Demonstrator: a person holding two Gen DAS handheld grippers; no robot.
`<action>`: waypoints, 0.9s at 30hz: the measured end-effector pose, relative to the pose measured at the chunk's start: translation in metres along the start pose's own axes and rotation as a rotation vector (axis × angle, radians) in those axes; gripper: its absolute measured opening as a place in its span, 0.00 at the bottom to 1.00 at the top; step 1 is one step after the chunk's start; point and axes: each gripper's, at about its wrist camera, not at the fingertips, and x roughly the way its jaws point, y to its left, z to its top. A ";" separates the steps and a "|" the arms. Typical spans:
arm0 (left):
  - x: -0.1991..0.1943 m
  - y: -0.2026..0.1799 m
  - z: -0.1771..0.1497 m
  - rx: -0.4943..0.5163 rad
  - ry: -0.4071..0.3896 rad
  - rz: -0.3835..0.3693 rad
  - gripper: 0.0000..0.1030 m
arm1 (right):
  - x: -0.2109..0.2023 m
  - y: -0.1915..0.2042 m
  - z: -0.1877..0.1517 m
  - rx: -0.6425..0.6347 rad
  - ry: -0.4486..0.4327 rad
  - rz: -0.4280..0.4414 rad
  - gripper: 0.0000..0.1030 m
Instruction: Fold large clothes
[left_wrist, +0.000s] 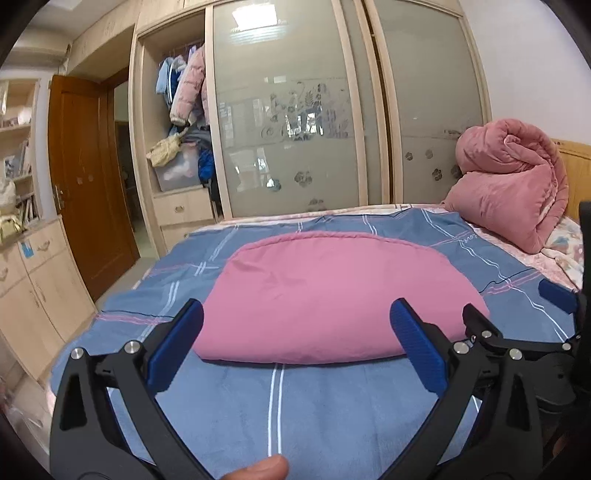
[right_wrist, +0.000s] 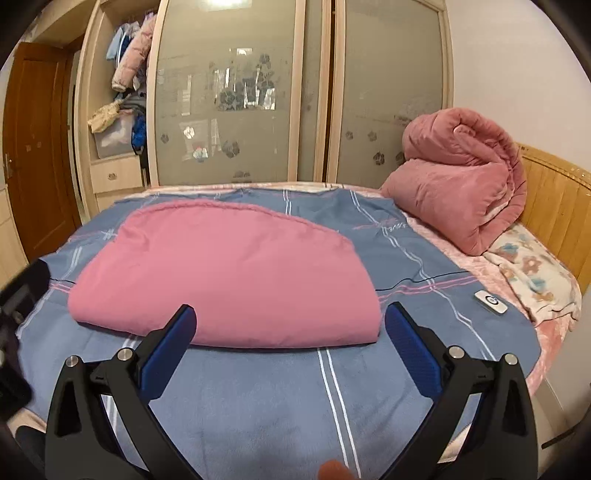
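Pink fabric, the folded garment (left_wrist: 332, 295), is lying in a thick, rounded bundle on the blue plaid bedspread (left_wrist: 314, 406), about mid-bed and nearer the near edge than the far one. It is looking soft and padded, probably light but bulky and floppy, so it is likely sagging if lifted at one point; I would be taking hold at the two near corners of the folded edge, one per tool. The left gripper (left_wrist: 295, 347) is standing wide with nothing between its blue pads, and the right gripper (right_wrist: 291, 343) is gaping wide and empty too, both hovering just short of the bundle. Only the right wrist view is showing a small white remote (right_wrist: 490, 302) near the bed's right edge; only the left is showing the drawers beside the door (left_wrist: 85, 184).
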 end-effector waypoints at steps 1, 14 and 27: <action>-0.009 -0.001 -0.001 0.001 -0.010 0.003 0.98 | -0.008 -0.001 0.002 -0.002 -0.007 -0.003 0.99; -0.070 0.004 0.015 -0.019 -0.066 -0.025 0.98 | -0.068 -0.013 0.013 0.024 -0.067 -0.052 0.99; -0.087 0.004 0.018 -0.030 -0.091 -0.037 0.98 | -0.084 -0.014 0.012 0.031 -0.089 -0.078 0.99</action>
